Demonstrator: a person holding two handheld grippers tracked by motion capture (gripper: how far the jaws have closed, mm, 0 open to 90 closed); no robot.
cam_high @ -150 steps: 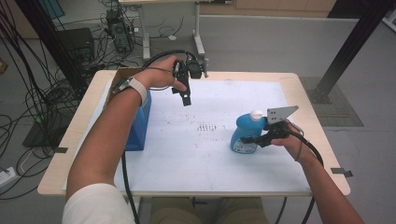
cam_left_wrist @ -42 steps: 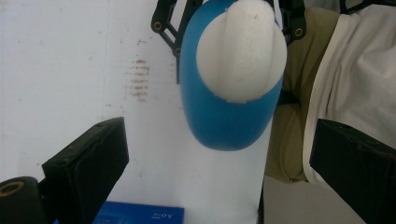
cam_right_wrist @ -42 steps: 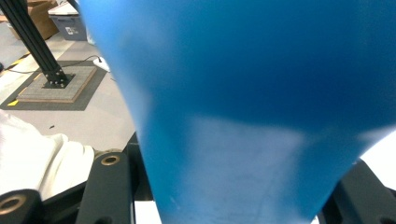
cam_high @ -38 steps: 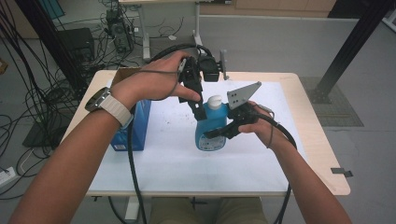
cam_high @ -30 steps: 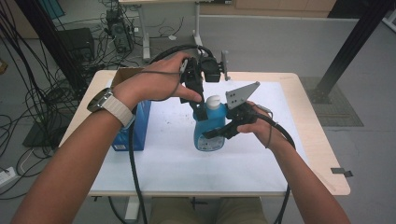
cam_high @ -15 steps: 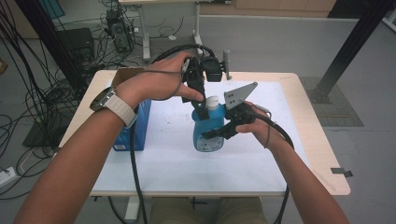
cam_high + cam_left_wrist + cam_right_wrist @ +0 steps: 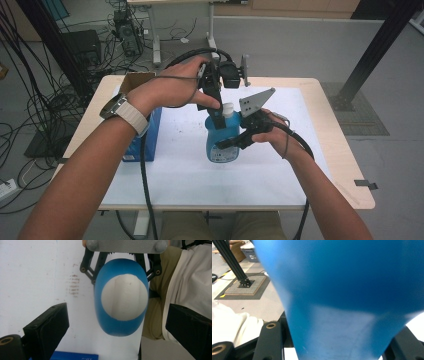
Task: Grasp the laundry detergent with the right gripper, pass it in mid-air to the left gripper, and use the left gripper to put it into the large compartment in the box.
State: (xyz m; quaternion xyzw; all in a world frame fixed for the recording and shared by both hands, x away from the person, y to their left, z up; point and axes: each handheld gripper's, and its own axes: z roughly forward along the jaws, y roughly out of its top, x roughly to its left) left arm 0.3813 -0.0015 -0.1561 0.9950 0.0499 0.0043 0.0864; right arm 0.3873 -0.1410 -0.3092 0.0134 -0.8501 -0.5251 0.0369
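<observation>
One blue bottle (image 7: 222, 140) with one white cap (image 7: 124, 297) stands upright mid-table (image 7: 320, 165), one blue box (image 7: 142, 142) to its left; the right gripper (image 7: 235, 142) clamps the bottle's body; the left gripper (image 7: 217, 117) hangs over the cap, jaws spread wide, touching nothing; the left gripper view looks straight down on the cap.

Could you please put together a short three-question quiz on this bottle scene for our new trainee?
1. True or false: the right gripper is shut on the blue plastic bottle with the white cap.
2. The left gripper, seen in its own view, has its jaws: A) open on either side of the cap, B) clamped on the cap, C) closed on a cloth.
3. What stands on the white table cover at the person's left, beside the forearm?

Key: 1 true. 2 A. 3 a blue box.
</observation>
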